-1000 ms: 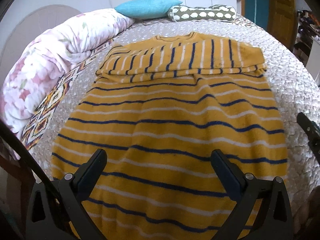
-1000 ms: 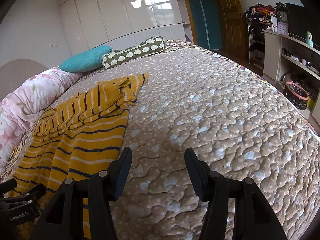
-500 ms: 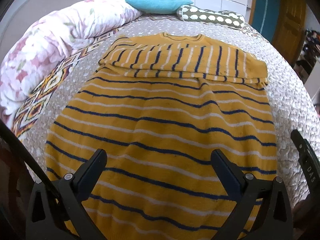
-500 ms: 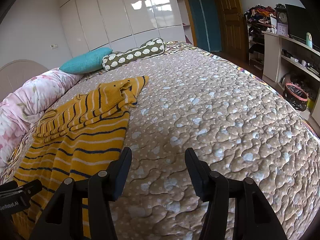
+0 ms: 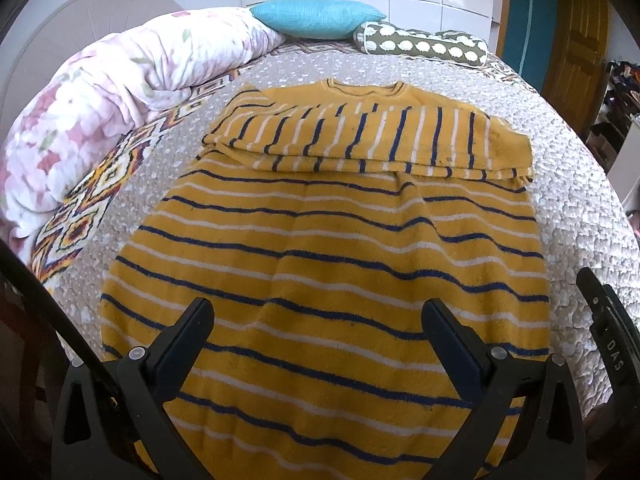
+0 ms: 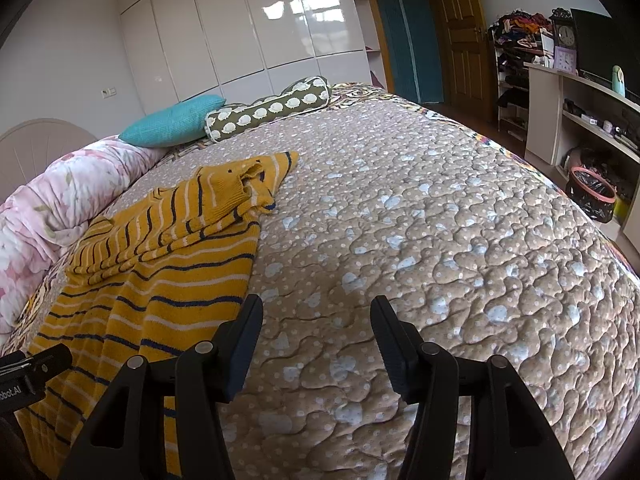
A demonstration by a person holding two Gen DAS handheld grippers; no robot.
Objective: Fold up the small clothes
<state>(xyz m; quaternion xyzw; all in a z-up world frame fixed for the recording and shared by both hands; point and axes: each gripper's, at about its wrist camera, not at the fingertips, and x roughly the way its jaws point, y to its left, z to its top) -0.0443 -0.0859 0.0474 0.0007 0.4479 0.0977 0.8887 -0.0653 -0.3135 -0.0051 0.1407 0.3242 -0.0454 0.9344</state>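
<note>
A yellow sweater (image 5: 328, 248) with navy and white stripes lies flat on the bed, its sleeves folded across the chest (image 5: 360, 140). My left gripper (image 5: 316, 316) is open and empty, hovering above the sweater's lower half near the hem. My right gripper (image 6: 316, 312) is open and empty over the bare quilt, just right of the sweater's edge (image 6: 160, 280). Part of the right gripper (image 5: 608, 340) shows at the right edge of the left wrist view.
The bed has a beige quilted cover (image 6: 440, 240). A pink floral duvet (image 5: 100, 100) is rolled along the left side. A teal pillow (image 5: 320, 20) and a patterned bolster (image 5: 424, 42) lie at the head. Shelves (image 6: 580, 100) and a bin (image 6: 592, 192) stand at right.
The left gripper has drawn back and risen, so more of the sweater's lower part and the bed show. The right gripper has barely moved. Both stayed open.
</note>
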